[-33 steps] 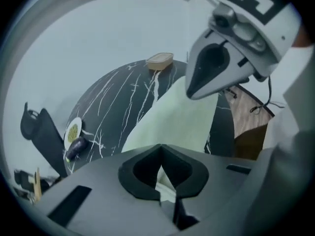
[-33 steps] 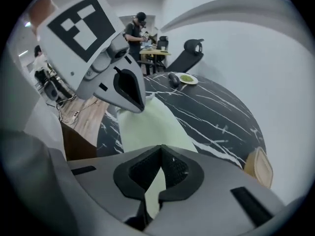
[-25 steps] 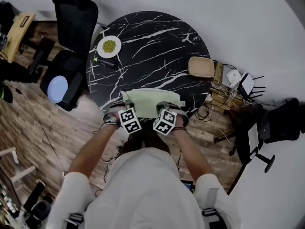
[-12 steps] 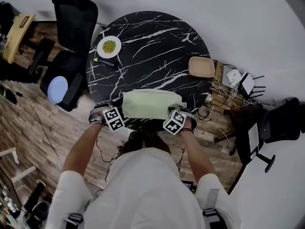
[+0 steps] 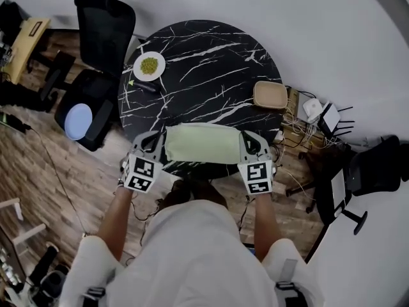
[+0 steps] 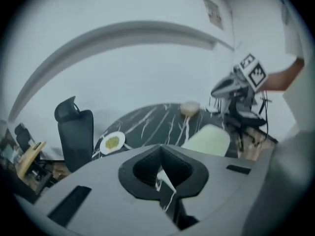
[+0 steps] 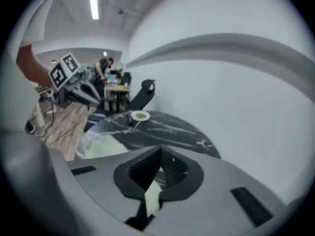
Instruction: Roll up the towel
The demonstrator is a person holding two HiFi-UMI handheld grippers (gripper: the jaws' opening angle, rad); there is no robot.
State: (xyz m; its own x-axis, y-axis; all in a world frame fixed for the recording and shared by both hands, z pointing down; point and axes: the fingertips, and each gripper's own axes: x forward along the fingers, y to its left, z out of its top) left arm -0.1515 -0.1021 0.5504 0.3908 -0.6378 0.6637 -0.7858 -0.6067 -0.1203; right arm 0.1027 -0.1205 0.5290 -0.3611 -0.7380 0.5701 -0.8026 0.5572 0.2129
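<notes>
Left gripper and right gripper closed, empty, flanking towel at surface lower edge; uneven roll could drag it off.

Plate; beige tray; office chair

Right tool jaws together; towel on table
</notes>
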